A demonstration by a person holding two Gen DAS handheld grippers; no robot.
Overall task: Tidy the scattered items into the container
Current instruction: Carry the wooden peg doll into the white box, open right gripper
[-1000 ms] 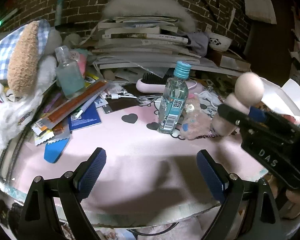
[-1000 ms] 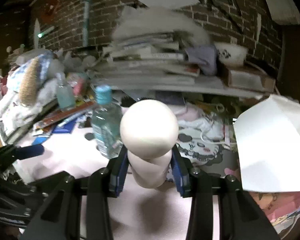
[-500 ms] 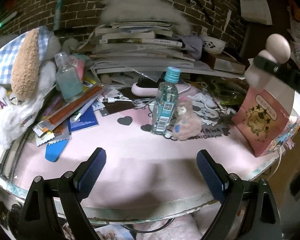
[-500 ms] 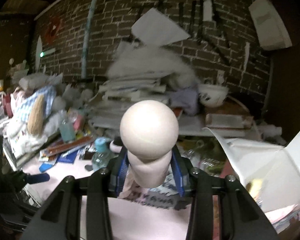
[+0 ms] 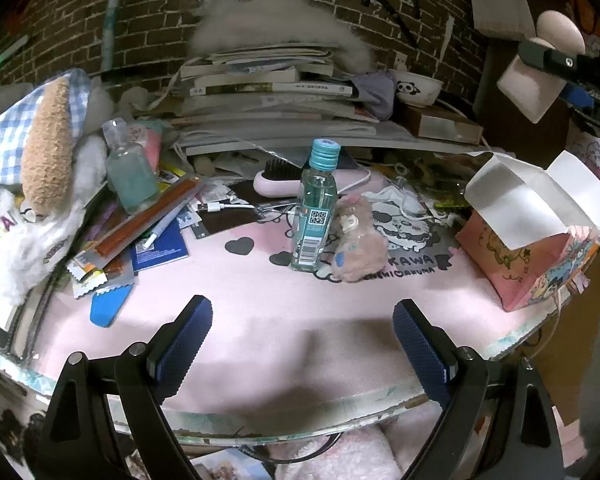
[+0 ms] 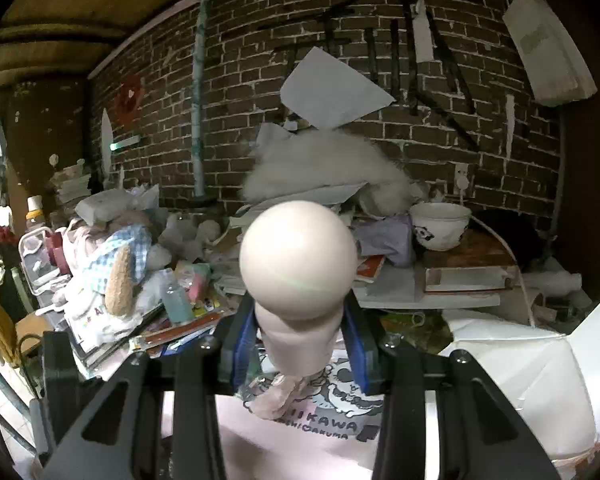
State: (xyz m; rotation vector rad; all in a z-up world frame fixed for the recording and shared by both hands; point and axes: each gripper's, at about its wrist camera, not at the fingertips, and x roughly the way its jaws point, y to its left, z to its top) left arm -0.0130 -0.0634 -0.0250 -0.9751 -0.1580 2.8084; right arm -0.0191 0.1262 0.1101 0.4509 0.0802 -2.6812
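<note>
My right gripper is shut on a cream ball-topped bottle, held upright high above the pink mat; the same bottle shows at the upper right of the left wrist view, above the open pink carton. The carton's white flaps stand open at the right. My left gripper hangs open over the mat's near edge, holding nothing. A clear bottle with a teal cap stands mid-table beside a small pink plush.
A stack of books and papers and a panda bowl line the brick wall. At the left lie a plush toy, a second bottle, packets and a blue booklet. A pink hairbrush lies behind the clear bottle.
My right gripper has risen with the cream bottle and moved right, from table level to above the open carton. The left gripper has stayed put.
</note>
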